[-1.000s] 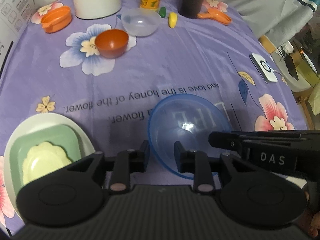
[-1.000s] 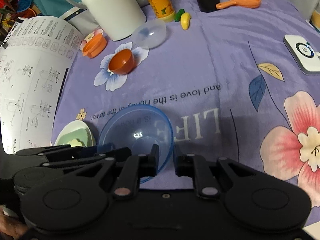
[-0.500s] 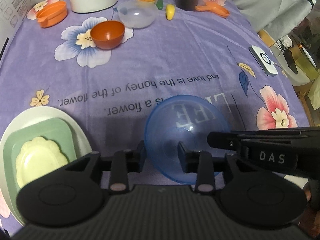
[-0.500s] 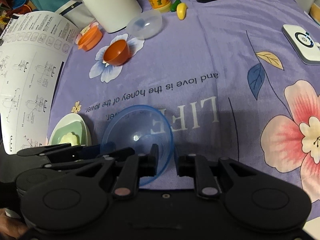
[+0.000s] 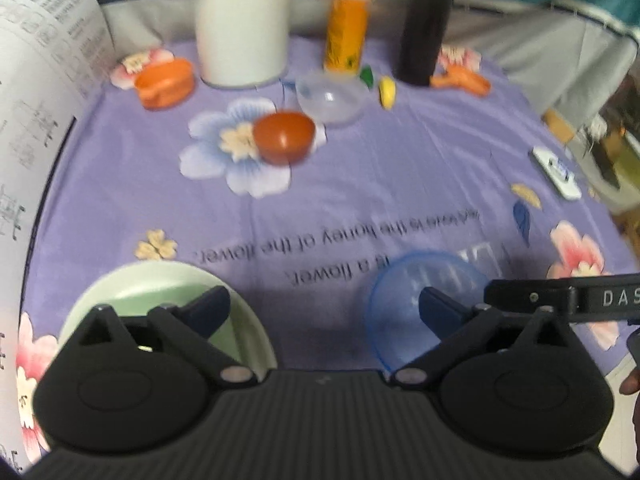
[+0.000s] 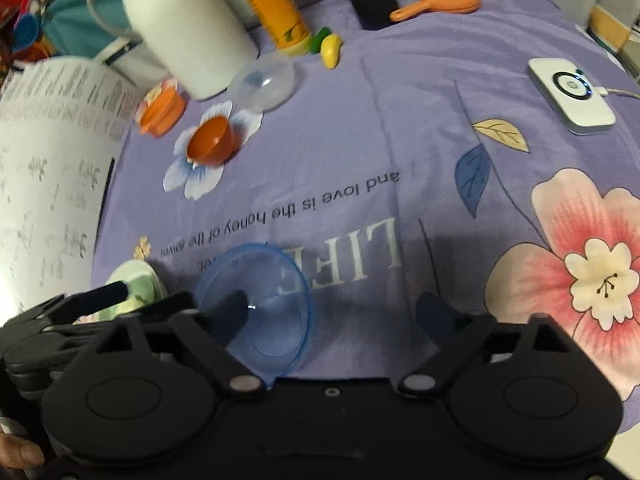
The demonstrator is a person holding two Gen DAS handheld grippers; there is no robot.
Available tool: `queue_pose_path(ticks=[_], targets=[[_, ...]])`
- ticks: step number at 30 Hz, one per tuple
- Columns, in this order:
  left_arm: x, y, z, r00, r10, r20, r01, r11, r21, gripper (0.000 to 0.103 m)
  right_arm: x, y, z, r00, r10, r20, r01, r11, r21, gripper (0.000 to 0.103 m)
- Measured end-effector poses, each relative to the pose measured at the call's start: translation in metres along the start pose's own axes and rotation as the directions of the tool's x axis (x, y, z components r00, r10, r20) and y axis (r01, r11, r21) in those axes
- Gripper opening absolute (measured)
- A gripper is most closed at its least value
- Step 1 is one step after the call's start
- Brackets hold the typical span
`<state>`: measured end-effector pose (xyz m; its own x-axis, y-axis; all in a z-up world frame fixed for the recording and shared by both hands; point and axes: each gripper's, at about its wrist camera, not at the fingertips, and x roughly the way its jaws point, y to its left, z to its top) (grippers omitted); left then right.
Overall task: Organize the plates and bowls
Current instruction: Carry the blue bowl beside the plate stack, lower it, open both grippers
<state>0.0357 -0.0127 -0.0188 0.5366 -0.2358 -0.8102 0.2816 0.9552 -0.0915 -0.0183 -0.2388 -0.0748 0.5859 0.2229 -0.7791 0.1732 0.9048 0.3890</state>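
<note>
A clear blue bowl (image 5: 400, 280) sits on the purple flowered cloth, close in front of both grippers. My left gripper (image 5: 324, 308) is opening wide. Its right finger hangs over the bowl's inside, its left finger is over the plates, and the pads press on nothing. My right gripper (image 6: 336, 312) is opening too. Its left finger reaches into the blue bowl (image 6: 264, 300) without gripping it. A white plate (image 5: 168, 276) carrying a green plate lies at the near left. Further back stand an orange bowl (image 5: 284, 136) and a clear bowl (image 5: 330, 96).
At the back are a white jug (image 5: 240, 20), an orange bottle (image 5: 346, 28), a dark cylinder (image 5: 424, 20), an orange tub (image 5: 164, 82) and an orange scoop (image 6: 440, 2). A printed sheet (image 6: 44, 168) stands at the left. A white device (image 6: 572, 96) lies at the right.
Both grippers were shut on the blue bowl's near rim and have now sprung wide open, letting it go. The left view has lifted and swung left. The bowl rests on the cloth.
</note>
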Motion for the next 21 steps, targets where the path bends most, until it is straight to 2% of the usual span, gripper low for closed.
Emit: queue_pose_path(ticks=[2,6,13,21], targets=[[-0.008,0.004,0.0,1.0,-0.006,0.021,0.006,1.0,-0.002,0.103,-0.004,-0.005,0.002,1.0,0.015,0.009,-0.016,0.999,0.031,0.103],[-0.019,0.005,-0.003,0.999,-0.01,0.042,0.009,1.0,0.009,0.103,-0.01,-0.008,0.001,0.999,0.018,0.028,-0.02,0.998,0.06,0.103],[-0.017,0.001,-0.01,1.0,-0.01,0.023,0.009,0.999,0.03,0.103,-0.011,-0.001,-0.001,0.999,-0.032,0.03,0.031,0.999,0.011,0.103],[-0.018,0.002,-0.011,1.0,-0.007,0.022,0.006,0.999,0.032,0.103,-0.012,0.002,0.001,0.999,-0.04,0.035,0.04,0.999,-0.021,0.103]])
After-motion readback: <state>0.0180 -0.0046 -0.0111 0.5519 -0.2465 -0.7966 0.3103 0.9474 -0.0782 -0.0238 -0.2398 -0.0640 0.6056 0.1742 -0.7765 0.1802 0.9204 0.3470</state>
